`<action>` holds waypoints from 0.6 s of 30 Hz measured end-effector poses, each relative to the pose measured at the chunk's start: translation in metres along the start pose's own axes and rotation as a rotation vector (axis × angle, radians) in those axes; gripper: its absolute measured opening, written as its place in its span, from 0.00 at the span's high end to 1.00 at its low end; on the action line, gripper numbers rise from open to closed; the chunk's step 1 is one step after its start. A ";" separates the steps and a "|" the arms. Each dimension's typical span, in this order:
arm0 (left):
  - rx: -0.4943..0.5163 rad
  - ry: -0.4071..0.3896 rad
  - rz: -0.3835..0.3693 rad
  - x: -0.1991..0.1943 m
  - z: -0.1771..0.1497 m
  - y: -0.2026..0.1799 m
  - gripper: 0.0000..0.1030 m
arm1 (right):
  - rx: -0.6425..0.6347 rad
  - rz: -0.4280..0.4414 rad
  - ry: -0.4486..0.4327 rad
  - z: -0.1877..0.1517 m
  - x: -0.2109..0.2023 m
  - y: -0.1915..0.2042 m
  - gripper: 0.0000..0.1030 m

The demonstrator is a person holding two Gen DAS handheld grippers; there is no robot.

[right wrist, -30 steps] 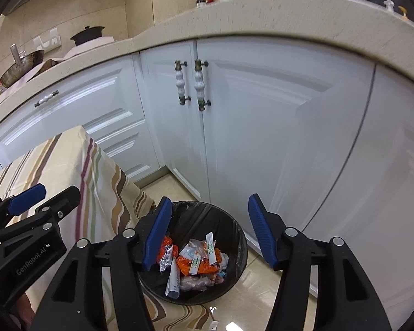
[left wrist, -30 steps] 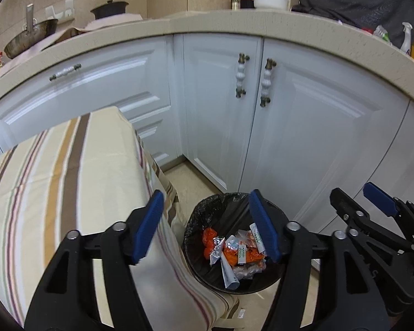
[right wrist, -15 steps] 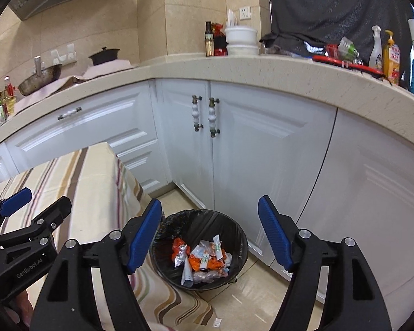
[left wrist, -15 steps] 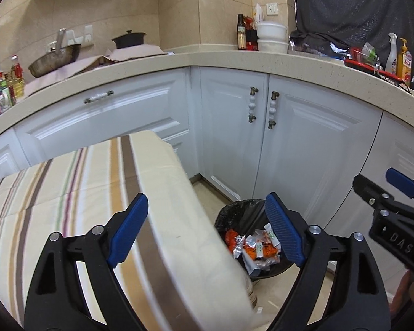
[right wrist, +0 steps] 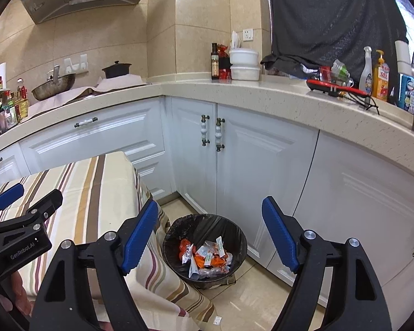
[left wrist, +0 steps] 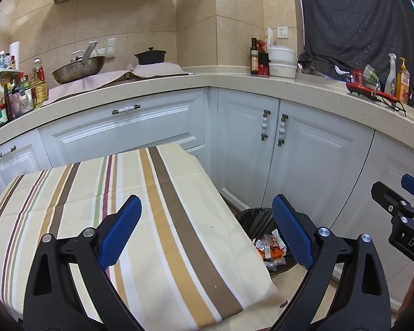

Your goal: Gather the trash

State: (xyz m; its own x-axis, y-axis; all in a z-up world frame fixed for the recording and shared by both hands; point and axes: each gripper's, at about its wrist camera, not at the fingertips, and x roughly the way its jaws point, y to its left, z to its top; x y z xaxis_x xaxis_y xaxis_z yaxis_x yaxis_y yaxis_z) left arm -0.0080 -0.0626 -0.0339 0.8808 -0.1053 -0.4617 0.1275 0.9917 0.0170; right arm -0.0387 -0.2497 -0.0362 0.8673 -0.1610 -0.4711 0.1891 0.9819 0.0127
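A round bin with a black liner (right wrist: 205, 223) stands on the floor beside the table, with orange and white wrappers (right wrist: 207, 258) lying in it. In the left wrist view the bin (left wrist: 251, 218) is half hidden behind the tablecloth. My left gripper (left wrist: 207, 230) hovers over the striped tablecloth (left wrist: 162, 220); its jaws are opening with nothing between them. Above and short of the bin, my right gripper (right wrist: 209, 233) also has its jaws opening on nothing. Each gripper shows at the edge of the other's view.
White cabinets (right wrist: 251, 160) run behind the bin under a beige counter (right wrist: 262, 93). The counter carries a wok (left wrist: 78, 69), a black pot (left wrist: 150, 56), bottles (right wrist: 372, 74) and white containers (left wrist: 281, 62). A small scrap (right wrist: 216, 320) lies on the tiled floor near the table corner.
Both grippers have pulled back and up from the bin, which now looks smaller and lower. Their jaws have spread wider. More of the counter and wall has come into view.
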 end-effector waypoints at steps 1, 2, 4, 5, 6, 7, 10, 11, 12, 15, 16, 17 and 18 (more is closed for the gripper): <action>-0.003 -0.004 0.001 -0.003 0.000 0.002 0.09 | -0.004 -0.001 -0.008 0.000 -0.004 0.002 0.26; -0.006 -0.009 0.002 -0.006 0.000 0.003 0.09 | -0.005 -0.002 -0.016 0.000 -0.007 0.003 0.26; -0.010 -0.019 0.000 -0.011 0.000 0.006 0.09 | -0.007 -0.001 -0.031 0.000 -0.014 0.005 0.26; -0.010 -0.021 -0.002 -0.014 0.000 0.007 0.09 | -0.010 0.000 -0.036 0.001 -0.016 0.006 0.26; -0.011 -0.026 -0.001 -0.017 0.000 0.008 0.09 | -0.013 0.000 -0.039 0.001 -0.018 0.007 0.26; -0.013 -0.031 -0.002 -0.019 0.000 0.009 0.09 | -0.016 0.001 -0.045 0.001 -0.020 0.009 0.26; -0.018 -0.039 0.001 -0.023 0.001 0.011 0.09 | -0.022 0.007 -0.053 0.001 -0.022 0.012 0.25; -0.021 -0.041 0.001 -0.024 0.001 0.012 0.09 | -0.024 0.009 -0.056 0.002 -0.023 0.013 0.25; -0.024 -0.042 0.002 -0.024 0.001 0.013 0.09 | -0.026 0.010 -0.059 0.002 -0.025 0.013 0.25; -0.027 -0.048 0.005 -0.026 0.002 0.013 0.09 | -0.029 0.013 -0.066 0.002 -0.026 0.015 0.25; -0.027 -0.049 0.005 -0.027 0.002 0.014 0.09 | -0.029 0.015 -0.066 0.001 -0.027 0.015 0.25; -0.028 -0.051 0.006 -0.027 0.002 0.014 0.09 | -0.030 0.015 -0.066 0.001 -0.027 0.015 0.25; -0.029 -0.051 0.007 -0.027 0.001 0.014 0.09 | -0.032 0.015 -0.065 0.001 -0.026 0.015 0.25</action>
State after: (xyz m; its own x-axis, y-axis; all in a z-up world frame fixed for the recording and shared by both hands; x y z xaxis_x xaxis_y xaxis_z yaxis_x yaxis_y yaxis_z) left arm -0.0296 -0.0458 -0.0198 0.9036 -0.1017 -0.4162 0.1091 0.9940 -0.0060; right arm -0.0581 -0.2311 -0.0225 0.8982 -0.1509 -0.4128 0.1616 0.9868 -0.0092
